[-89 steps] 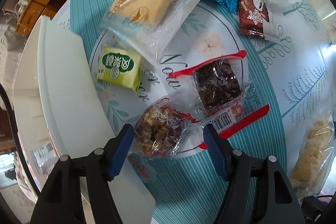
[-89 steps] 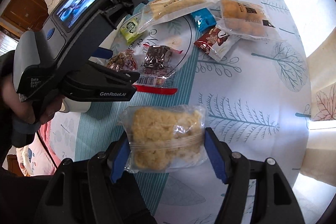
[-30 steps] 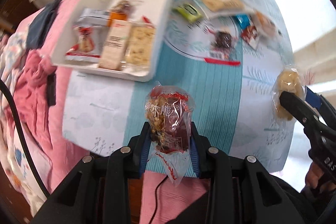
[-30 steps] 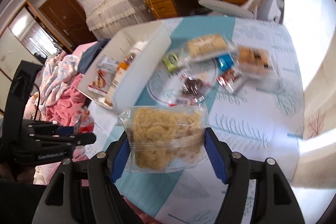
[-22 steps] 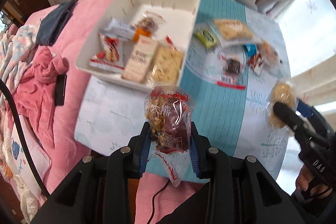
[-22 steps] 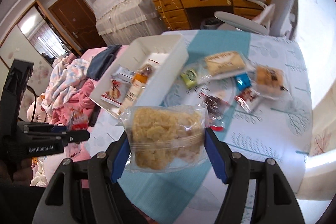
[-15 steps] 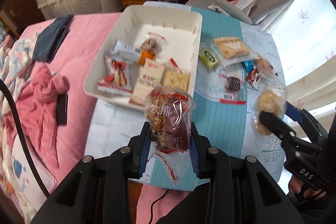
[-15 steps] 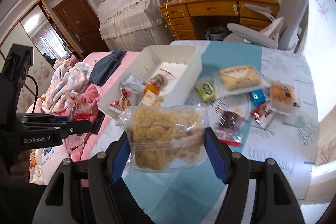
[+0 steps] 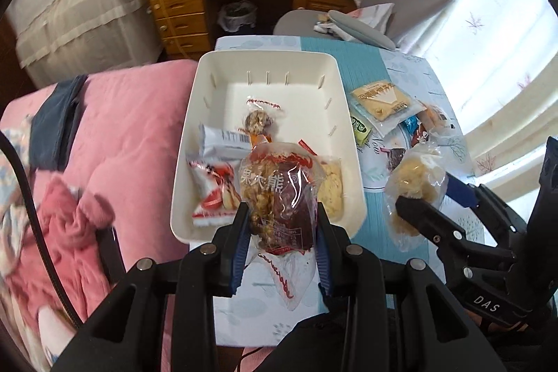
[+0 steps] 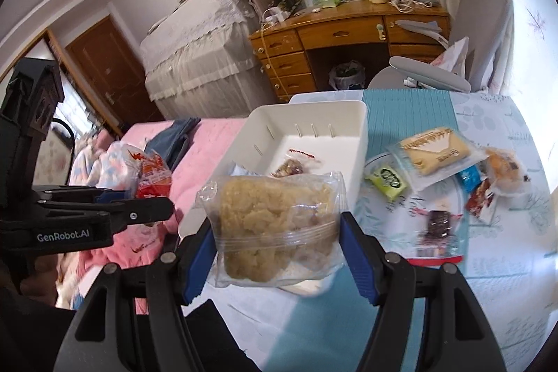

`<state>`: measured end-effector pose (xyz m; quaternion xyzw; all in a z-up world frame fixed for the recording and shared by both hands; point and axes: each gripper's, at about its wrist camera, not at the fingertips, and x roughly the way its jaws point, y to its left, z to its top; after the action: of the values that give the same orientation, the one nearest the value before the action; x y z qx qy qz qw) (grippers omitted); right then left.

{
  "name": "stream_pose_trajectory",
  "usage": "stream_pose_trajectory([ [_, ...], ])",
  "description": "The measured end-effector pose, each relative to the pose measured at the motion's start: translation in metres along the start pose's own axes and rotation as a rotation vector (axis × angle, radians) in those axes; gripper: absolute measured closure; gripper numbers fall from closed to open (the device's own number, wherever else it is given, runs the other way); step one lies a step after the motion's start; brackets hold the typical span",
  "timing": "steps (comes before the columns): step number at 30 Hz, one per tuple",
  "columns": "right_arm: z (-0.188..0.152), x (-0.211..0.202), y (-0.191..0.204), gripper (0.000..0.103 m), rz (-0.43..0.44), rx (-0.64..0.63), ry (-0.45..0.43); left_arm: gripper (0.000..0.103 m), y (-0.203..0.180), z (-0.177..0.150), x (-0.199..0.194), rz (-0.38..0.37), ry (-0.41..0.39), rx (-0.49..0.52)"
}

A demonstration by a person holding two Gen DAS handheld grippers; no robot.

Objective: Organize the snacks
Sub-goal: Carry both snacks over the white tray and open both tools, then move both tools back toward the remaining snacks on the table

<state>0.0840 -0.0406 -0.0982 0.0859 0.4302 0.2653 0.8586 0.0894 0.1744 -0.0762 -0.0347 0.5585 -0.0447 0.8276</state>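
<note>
Nearer now: "GenRobot.AI"-marked left gripper (image 10: 153,194)

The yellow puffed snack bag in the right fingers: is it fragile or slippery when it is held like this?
The snack bag looks fragile: its lumpy puffed content would probably crumble under a hard squeeze. The clear, glossy film seems slippery, and its loose edges look floppy. It is likely light for its size, since it sits level between the fingers without sagging.
</note>
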Motion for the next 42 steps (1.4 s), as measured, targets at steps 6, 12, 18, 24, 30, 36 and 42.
stream_pose_trajectory([
  [6, -0.007, 0.017, 0.018, 0.035, -0.035, 0.11, -0.048, 0.071, 0.024, 0.012, 0.015, -0.071, -0.002, 0.07],
  [12, -0.011, 0.026, 0.03, 0.034, -0.077, 0.161, -0.054, 0.071, 0.037, 0.021, 0.026, -0.119, 0.004, 0.108],
  [18, -0.008, 0.033, 0.035, 0.025, -0.129, 0.169, -0.019, 0.027, 0.04, 0.023, 0.023, -0.116, -0.024, 0.119],
  [24, -0.008, 0.028, 0.036, 0.016, -0.157, 0.165, -0.034, 0.027, 0.049, 0.02, 0.028, -0.121, 0.001, 0.07],
  [30, -0.01, 0.023, 0.032, 0.016, -0.163, 0.175, -0.031, 0.027, 0.049, 0.017, 0.026, -0.12, -0.006, 0.041],
  [36, -0.011, 0.013, 0.02, 0.016, -0.158, 0.181, -0.027, 0.027, 0.035, 0.014, 0.027, -0.124, 0.009, 0.009],
  [42, -0.008, -0.006, 0.0, 0.016, -0.169, 0.179, -0.033, 0.027, 0.009, 0.014, 0.028, -0.131, 0.02, -0.01],
])
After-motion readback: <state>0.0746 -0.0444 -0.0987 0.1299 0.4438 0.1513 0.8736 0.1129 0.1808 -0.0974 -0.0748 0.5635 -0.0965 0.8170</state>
